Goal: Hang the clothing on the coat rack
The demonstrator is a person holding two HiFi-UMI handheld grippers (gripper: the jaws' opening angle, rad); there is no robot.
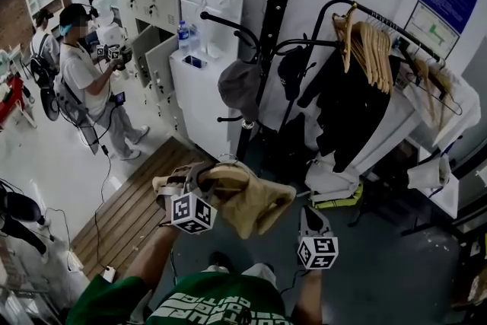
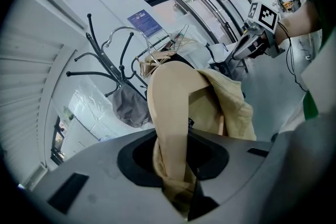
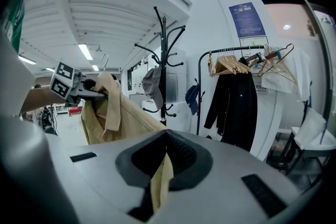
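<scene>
A tan coat hangs bunched between my two grippers, in front of my chest. My left gripper is shut on a thick fold near the collar, which fills its jaws. My right gripper is shut on a thin edge of the same tan cloth. The black coat rack stands ahead and beyond the coat, with curved hooks at several heights. A grey cap and a dark cap hang on its lower hooks. The upper hooks are bare.
To the right of the rack is a garment rail with wooden hangers and a black coat. White lockers stand behind the rack. A person with grippers stands at the far left. Cables lie on the wooden floor.
</scene>
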